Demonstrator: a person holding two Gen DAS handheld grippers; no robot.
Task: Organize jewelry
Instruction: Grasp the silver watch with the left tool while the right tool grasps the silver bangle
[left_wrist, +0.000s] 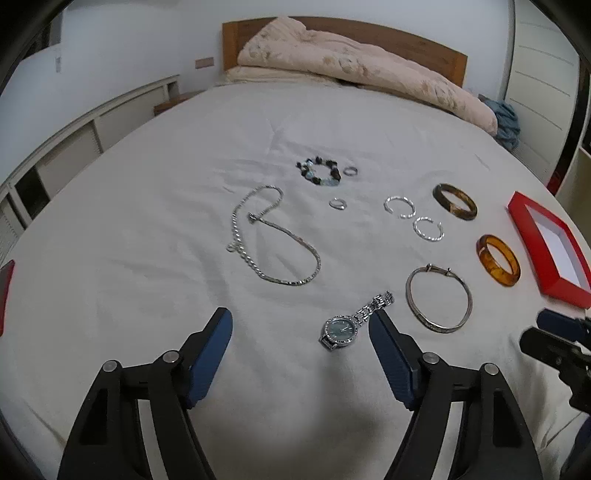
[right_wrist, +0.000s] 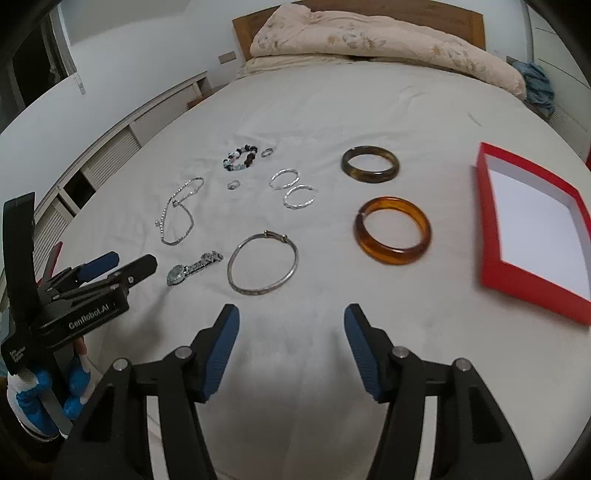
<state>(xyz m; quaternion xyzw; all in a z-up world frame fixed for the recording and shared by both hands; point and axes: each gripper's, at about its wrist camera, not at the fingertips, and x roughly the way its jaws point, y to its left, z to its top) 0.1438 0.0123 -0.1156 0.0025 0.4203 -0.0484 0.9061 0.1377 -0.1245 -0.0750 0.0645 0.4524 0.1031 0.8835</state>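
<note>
Nearest the left tongs (left_wrist: 301, 328), which are spread and hold nothing, a watch (left_wrist: 340, 330) lies on the bed (left_wrist: 129, 258). Right tongs (right_wrist: 291, 325) are likewise released and empty. Jewelry is laid out across the bed's middle: chain necklace (left_wrist: 273, 240), silver bangle (right_wrist: 262, 267), amber bangle (right_wrist: 392, 230). No piece is judged sorted yet; a first pick-up is called for. Toward the bed's right edge a red box (right_wrist: 491, 221) stands open. Open sheet is noted between the pieces.

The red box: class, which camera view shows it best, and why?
The right wrist view: the red box lies whole and large there, its white inside plainly visible. The left wrist view shows it small and squeezed at the right edge, though still complete.
</note>
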